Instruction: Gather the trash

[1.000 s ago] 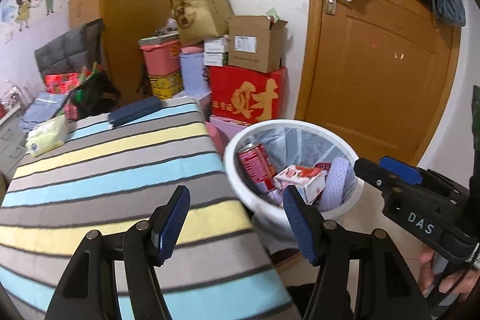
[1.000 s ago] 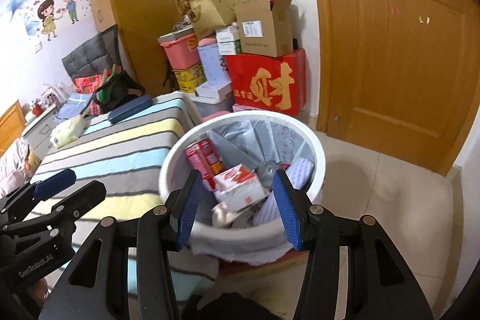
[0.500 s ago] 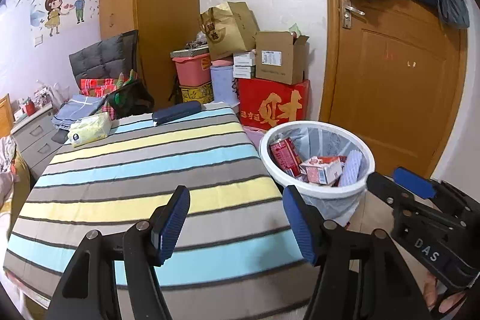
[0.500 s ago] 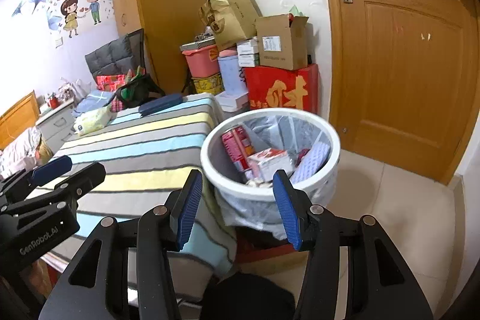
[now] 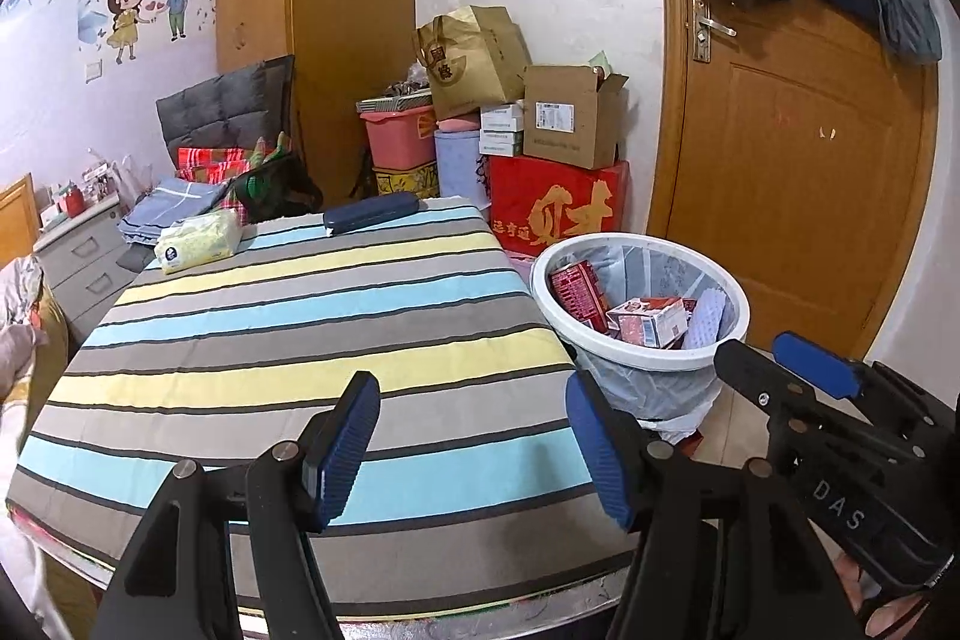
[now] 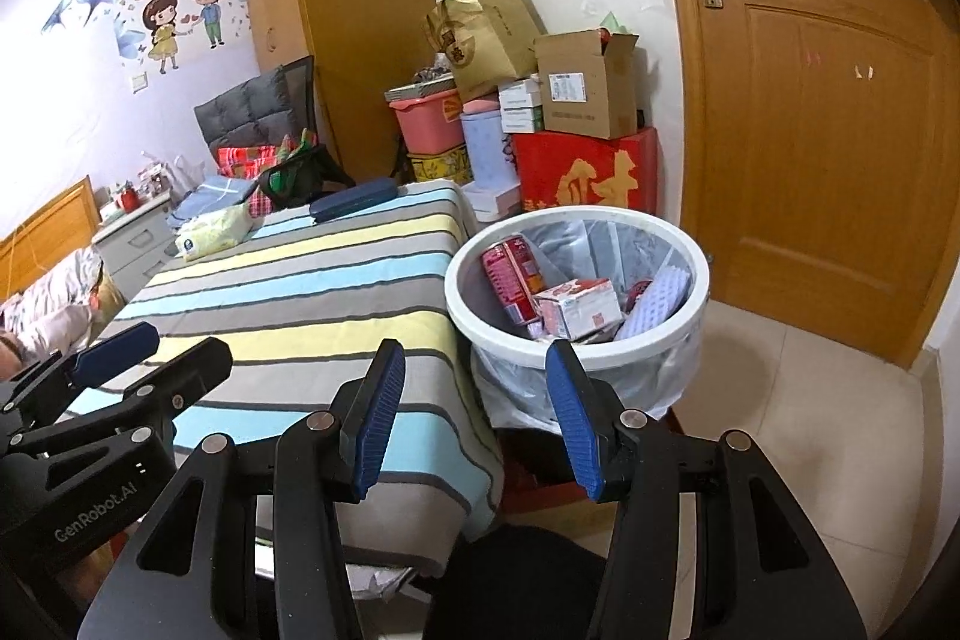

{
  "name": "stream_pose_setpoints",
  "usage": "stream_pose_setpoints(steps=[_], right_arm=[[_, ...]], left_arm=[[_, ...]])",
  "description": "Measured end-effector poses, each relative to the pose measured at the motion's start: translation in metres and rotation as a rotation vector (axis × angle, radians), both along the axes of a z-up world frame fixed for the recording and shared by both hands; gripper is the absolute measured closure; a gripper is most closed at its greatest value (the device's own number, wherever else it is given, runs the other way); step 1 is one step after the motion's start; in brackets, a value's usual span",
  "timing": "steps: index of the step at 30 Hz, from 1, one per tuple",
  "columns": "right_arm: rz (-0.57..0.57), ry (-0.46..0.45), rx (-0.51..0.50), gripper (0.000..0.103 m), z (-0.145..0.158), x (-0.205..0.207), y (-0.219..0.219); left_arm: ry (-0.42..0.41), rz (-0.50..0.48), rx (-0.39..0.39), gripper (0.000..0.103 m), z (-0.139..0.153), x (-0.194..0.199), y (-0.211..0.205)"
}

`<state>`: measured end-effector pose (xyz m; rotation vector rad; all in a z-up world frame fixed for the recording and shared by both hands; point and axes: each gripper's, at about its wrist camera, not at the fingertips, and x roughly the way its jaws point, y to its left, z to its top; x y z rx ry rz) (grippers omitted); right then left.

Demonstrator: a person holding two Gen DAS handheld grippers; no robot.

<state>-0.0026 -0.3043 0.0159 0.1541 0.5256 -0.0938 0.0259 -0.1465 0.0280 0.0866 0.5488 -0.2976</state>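
- Grippers first: left gripper (image 5: 471, 445) has its jaws spread wide and holds nothing; it hangs above the near edge of the striped tablecloth (image 5: 312, 316).
- Right gripper (image 6: 474, 421) is likewise wide open and empty, poised over the table corner, with the white bin (image 6: 690, 250) just ahead of its right finger.
- Trash sits inside the bin, which stands just beside the table on the door side: a red can (image 6: 510, 274) leaning on the inner wall, a red-and-white carton (image 6: 579, 307) beside it, and a pale lilac dimpled pad (image 6: 660, 301) at the right.
- Step, as judged: collecting looks close to done. Only a tissue pack (image 5: 198, 241) and a dark blue case (image 5: 371, 212) lie on the cloth, at the far end; neither is clearly rubbish.
- Next move, as judged: scan the tabletop for leftovers. If the tissue pack counts, it calls for a long forward reach and a soft pinch.
- Writing: "DAS" reads on the right tool's body in the left view, "GenRobot.AI" on the left tool's body in the right view.
- Red box (image 5: 558, 211) behind the bin bears a large gold 财, with smaller gold characters beside it too small to read.
- Carton and can print: illegible.
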Motion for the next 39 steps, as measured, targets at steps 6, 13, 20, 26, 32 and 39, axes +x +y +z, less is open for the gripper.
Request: stream_pose_setpoints(steps=[6, 13, 20, 26, 32, 39], right_arm=[[-0.011, 0.000, 0.005, 0.052, -0.002, -0.003, 0.001], [-0.013, -0.010, -0.002, 0.052, 0.000, -0.007, 0.003], [-0.013, -0.010, -0.006, 0.052, 0.002, -0.009, 0.005], [-0.013, -0.011, -0.005, 0.052, 0.002, -0.008, 0.005], [-0.013, -0.015, -0.004, 0.052, 0.003, -0.009, 0.005], [-0.015, -0.016, -0.003, 0.052, 0.005, -0.010, 0.006]], left_arm=[[-0.006, 0.006, 0.003, 0.039, 0.000, -0.002, 0.001], [-0.010, 0.013, -0.001, 0.039, 0.001, -0.005, 0.004], [-0.013, 0.016, -0.001, 0.039, 0.002, -0.007, 0.006], [-0.015, 0.019, -0.003, 0.039, 0.001, -0.009, 0.008], [-0.017, 0.021, -0.004, 0.039, 0.002, -0.010, 0.011], [-0.019, 0.021, -0.004, 0.039, 0.003, -0.012, 0.012]])
